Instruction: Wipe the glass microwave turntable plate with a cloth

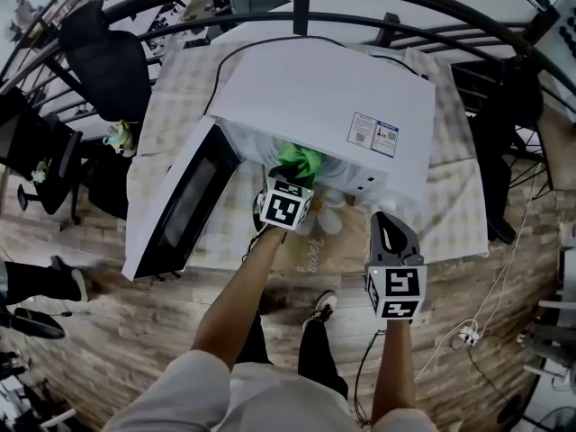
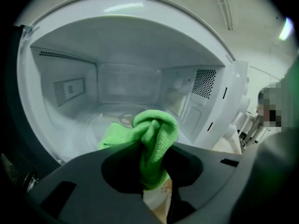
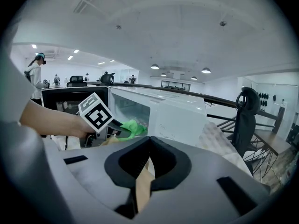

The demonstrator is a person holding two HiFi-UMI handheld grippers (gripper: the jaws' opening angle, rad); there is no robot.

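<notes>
A: Which view gives us the plate (image 2: 86, 127)?

B: Only the left gripper view. There we see it as a faint glass disc on the floor of the microwave (image 1: 324, 106) cavity. In the head view the housing covers it; that view gives us instead the door (image 1: 180, 207) swung open to the left and the table (image 1: 180, 88) underneath.

A: State of the left gripper (image 2: 152, 160)?

B: We read its jaws clamped on a bunched green cloth (image 2: 156, 129), held at the cavity mouth above the plate's near edge. We cannot tell whether the cloth touches the glass.

A: And the right gripper (image 3: 149, 141)?

B: Its own view shows the jaw tips meeting with nothing between them. In the head view we find it outside the microwave, in front of the right side. Its camera also shows us the left gripper and cloth from the side.
</notes>
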